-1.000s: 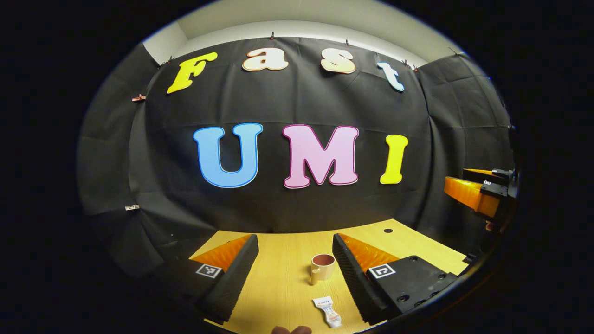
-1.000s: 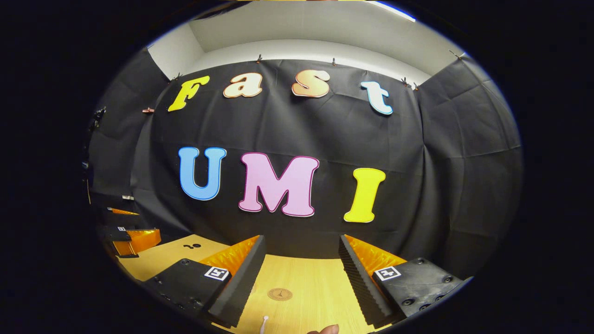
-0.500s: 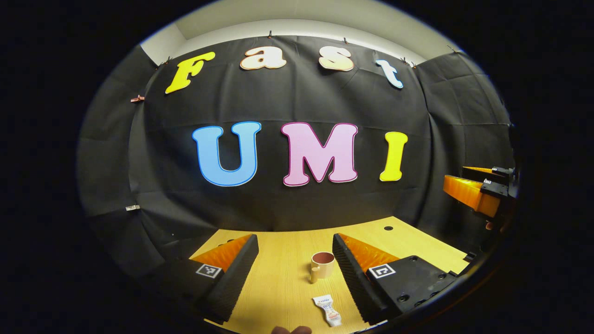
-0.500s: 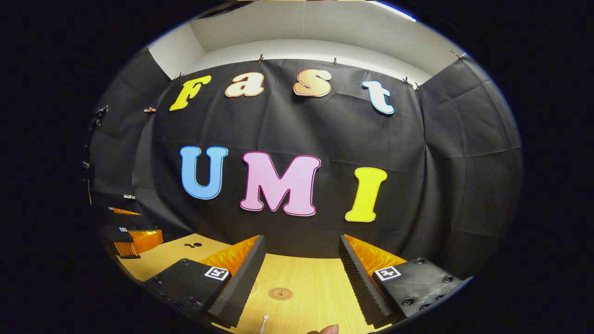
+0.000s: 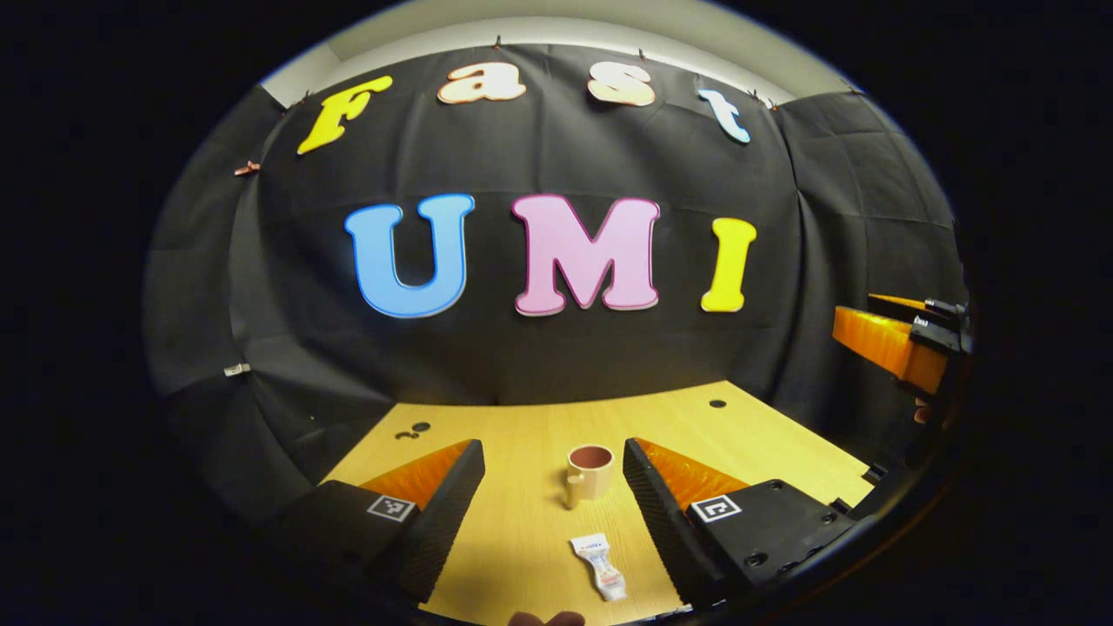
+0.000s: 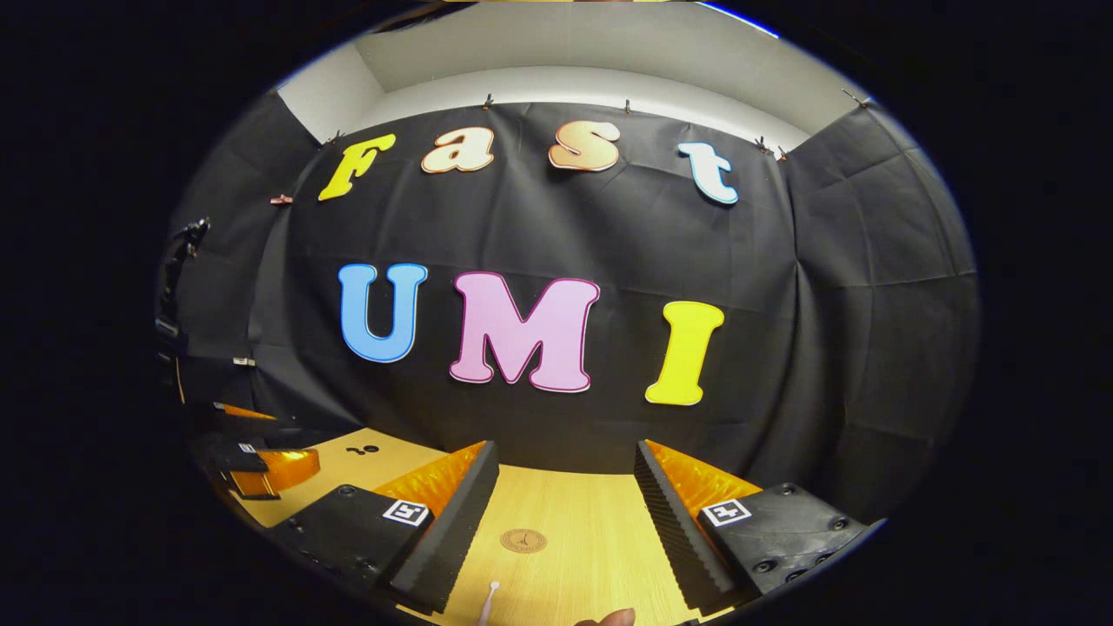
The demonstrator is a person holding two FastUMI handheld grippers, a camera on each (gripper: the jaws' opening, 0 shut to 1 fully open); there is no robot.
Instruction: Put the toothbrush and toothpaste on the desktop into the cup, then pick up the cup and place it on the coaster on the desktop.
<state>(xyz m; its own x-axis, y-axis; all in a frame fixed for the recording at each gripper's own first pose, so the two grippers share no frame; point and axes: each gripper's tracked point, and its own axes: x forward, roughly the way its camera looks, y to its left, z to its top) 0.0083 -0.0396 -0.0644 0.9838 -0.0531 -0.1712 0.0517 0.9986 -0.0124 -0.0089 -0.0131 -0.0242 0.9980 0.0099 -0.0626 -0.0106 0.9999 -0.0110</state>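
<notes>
In the left gripper view a tan cup (image 5: 589,471) with a reddish inside stands upright on the wooden desktop (image 5: 522,530), handle toward me. A small white toothpaste tube (image 5: 598,567) lies in front of it. My left gripper (image 5: 553,459) hangs open above the desk, the cup and tube in line with its gap. In the right gripper view a round brown coaster (image 6: 523,541) lies flat on the desk between the fingers of my open right gripper (image 6: 565,461). The white tip of the toothbrush (image 6: 489,600) shows at the bottom edge.
The right gripper (image 5: 896,343) shows at the far right of the left gripper view; the left gripper (image 6: 261,461) shows at the left of the right gripper view. Dark cable holes (image 5: 716,404) mark the desk's back part. The black cloth wall stands just behind the desk.
The left gripper has tipped downward, so more desktop shows and the cup and tube sit higher in its view. The right gripper has tilted down slightly. Both stay open.
</notes>
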